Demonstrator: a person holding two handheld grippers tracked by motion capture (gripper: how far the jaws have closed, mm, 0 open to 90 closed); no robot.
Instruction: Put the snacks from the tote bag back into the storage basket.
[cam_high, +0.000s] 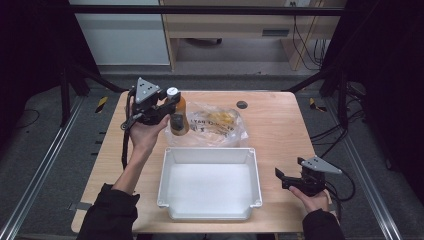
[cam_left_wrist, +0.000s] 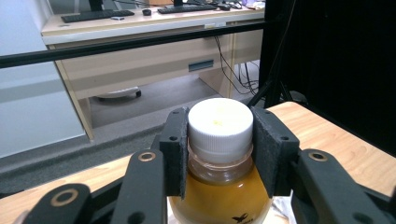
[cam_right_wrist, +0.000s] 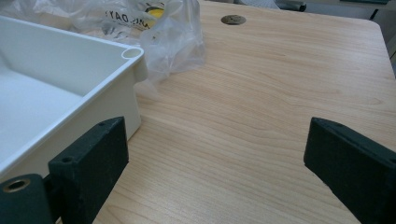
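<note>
Left gripper (cam_high: 172, 107) is clamping the juice bottle (cam_high: 178, 117) by its cap (cam_left_wrist: 219, 122), hanging above the table beside the plastic bag (cam_high: 215, 125). It's probably slipping or swinging, maybe clipping the tray (cam_high: 250, 156). Right gripper (cam_high: 286, 178) is sitting wide open, empty.

Looked like an office lab: beyond the wooden desk (cam_high: 280, 125), black rig frame (cam_high: 200, 10), keyboards (cam_left_wrist: 98, 15) on another workstation, cables (cam_high: 305, 45).
</note>
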